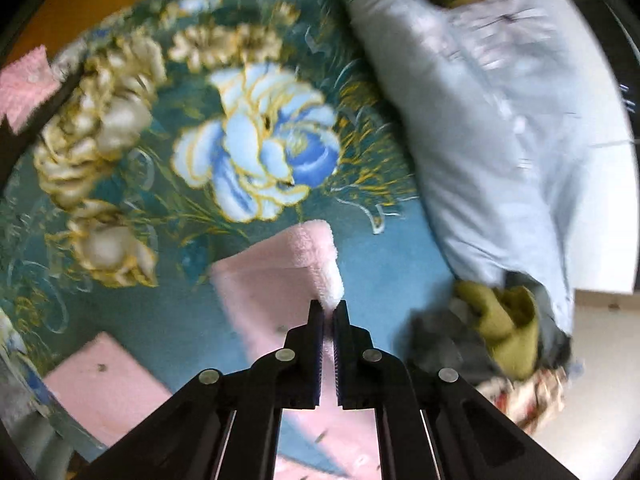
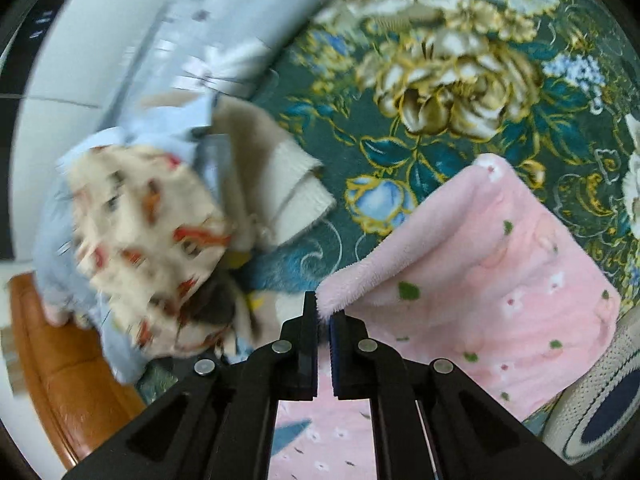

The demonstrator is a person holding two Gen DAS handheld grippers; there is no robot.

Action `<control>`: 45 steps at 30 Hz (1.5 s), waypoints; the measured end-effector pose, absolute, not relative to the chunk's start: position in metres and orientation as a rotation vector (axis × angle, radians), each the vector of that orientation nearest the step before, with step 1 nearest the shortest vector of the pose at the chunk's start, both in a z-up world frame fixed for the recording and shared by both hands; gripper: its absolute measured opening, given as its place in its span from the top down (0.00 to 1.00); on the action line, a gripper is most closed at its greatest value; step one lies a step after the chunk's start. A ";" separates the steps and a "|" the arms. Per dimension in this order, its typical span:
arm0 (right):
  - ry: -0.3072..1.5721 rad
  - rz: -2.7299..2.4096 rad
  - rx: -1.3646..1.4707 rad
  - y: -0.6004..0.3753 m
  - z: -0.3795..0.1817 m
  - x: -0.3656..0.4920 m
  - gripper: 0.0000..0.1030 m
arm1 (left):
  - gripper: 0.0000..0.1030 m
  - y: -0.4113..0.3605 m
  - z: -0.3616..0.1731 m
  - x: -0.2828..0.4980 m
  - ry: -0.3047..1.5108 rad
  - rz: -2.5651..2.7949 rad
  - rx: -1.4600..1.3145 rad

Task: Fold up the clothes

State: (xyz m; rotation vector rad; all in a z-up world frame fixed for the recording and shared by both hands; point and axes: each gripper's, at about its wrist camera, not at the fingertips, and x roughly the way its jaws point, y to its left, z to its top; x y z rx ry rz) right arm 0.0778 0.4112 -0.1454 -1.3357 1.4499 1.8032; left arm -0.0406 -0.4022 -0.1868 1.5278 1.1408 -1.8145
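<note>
Nearest, the left gripper (image 1: 328, 308) is closed tight on a corner of the pink fleece cloth (image 1: 280, 280), and the right gripper (image 2: 324, 312) pinches another corner of the same cloth (image 2: 480, 280), lifting it above the green flowered blanket (image 1: 160, 160). Farther off lies a pile of clothes: a light blue shirt (image 1: 500, 140) in the left view, a cream patterned garment (image 2: 152, 248) in the right view.
</note>
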 end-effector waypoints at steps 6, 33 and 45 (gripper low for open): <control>1.409 1.635 -1.444 0.374 -0.184 0.162 0.96 | 0.95 -0.397 -0.208 0.072 1.022 -1.717 1.581; 1.238 1.508 -1.637 0.331 -0.230 0.234 0.96 | 0.96 -0.421 -0.242 0.240 0.981 -1.590 1.529; 1.187 1.542 -1.686 0.325 -0.230 0.229 0.96 | 1.00 -0.429 -0.233 0.274 1.080 -1.600 1.415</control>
